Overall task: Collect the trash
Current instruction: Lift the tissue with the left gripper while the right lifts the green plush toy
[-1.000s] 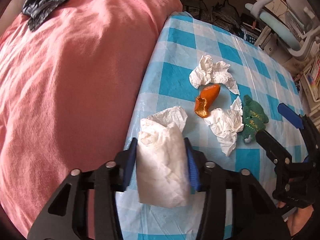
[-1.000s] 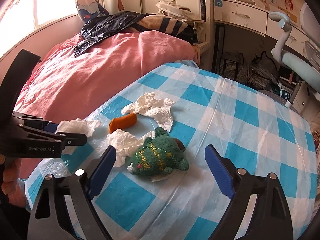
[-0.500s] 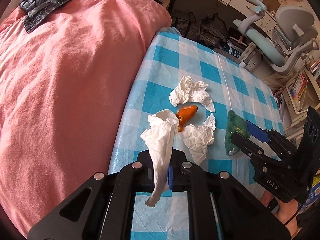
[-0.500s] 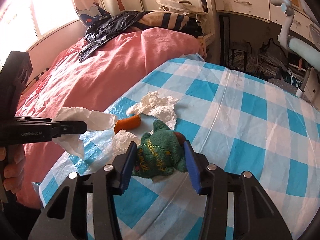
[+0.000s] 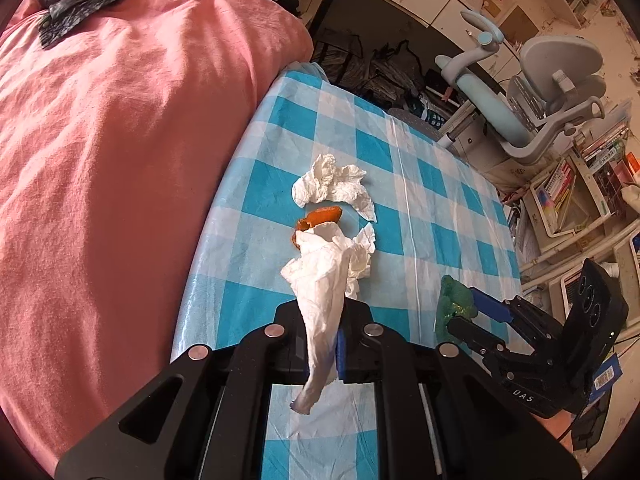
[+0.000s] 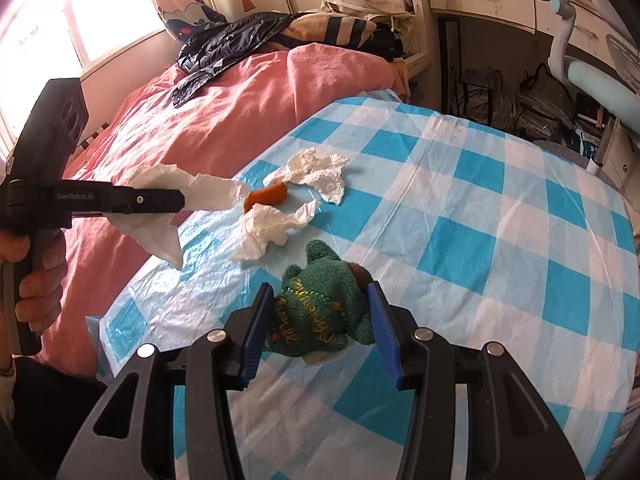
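Right wrist view: the crumpled tissue (image 6: 276, 226) and orange peel (image 6: 266, 197) lie on the checked table (image 6: 480, 208) between both grippers, nearer the left gripper (image 6: 180, 202), peel's long axis crosswise. That one is clamped on a hanging tissue (image 5: 324, 304); the right gripper (image 6: 320, 320) has closed onto a green plush toy (image 6: 320, 304).

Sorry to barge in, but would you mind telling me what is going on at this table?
A person is clearing litter off a blue checked tablecloth with two handheld grippers. The left gripper is shut on a crumpled white tissue, lifted clear of the cloth. The right gripper has just closed on a green plush toy. Two more crumpled tissues and an orange peel lie between them, untouched.
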Demonstrator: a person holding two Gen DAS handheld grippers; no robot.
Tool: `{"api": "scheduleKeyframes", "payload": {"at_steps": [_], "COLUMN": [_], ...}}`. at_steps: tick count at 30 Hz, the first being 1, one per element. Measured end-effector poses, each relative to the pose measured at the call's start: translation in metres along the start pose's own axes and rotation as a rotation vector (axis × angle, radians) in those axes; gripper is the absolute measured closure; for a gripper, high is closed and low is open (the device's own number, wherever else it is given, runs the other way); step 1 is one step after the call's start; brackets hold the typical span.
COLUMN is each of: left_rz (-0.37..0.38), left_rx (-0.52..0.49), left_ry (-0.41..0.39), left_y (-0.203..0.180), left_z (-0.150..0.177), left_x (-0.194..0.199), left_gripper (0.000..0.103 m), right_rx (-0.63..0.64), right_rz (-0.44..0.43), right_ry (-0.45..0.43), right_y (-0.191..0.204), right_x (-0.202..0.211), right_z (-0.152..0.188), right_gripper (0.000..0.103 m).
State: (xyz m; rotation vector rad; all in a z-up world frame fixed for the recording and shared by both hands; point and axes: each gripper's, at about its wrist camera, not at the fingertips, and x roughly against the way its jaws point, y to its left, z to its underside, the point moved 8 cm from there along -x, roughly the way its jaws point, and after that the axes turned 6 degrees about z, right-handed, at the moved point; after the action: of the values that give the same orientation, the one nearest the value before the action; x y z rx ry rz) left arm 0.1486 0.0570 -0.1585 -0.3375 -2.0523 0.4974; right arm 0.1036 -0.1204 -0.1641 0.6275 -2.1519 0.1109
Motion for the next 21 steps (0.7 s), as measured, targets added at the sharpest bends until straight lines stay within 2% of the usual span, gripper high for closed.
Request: {"api": "scheduleKeyframes", "payload": {"at_steps": [6, 10, 12, 14, 16, 21], "left_rz": [-0.034, -0.085, -0.110, -0.136, -0.160, -0.179], "left_rx": [-0.051, -0.081, -0.088, -0.088, -0.091, -0.073], "left_ry": [0.067, 0.114, 0.132, 0.132, 0.121, 0.109], "left_y": [-0.005, -0.001, 0.002, 0.006, 0.009, 0.015], "left_z": [0.025, 0.040, 0.045, 0.047, 0.046, 0.042], "left_x": [-0.011, -0.021, -0.025, -0.027, -0.028, -0.030], "left_gripper": [0.094, 0.094, 0.087, 0.065, 0.058, 0.051], "right_rx": [0.067, 0.083, 0.084, 0.083, 0.082, 0.083], "right_rz": [0.007, 0.008, 0.016, 0.020, 0.022, 0.020], "right_ry": [0.093, 0.106, 0.105, 0.102, 0.099, 0.100], "right_y": [0.011, 0.016, 0.017, 0.017, 0.018, 0.018], "right_x": [-0.006, -0.003, -0.003, -0.003, -0.004, -0.007], "right_z": [0.032, 0.043, 0.046, 0.047, 0.047, 0.047], "right_gripper": [0.055, 0.053, 0.051, 0.050, 0.049, 0.047]}}
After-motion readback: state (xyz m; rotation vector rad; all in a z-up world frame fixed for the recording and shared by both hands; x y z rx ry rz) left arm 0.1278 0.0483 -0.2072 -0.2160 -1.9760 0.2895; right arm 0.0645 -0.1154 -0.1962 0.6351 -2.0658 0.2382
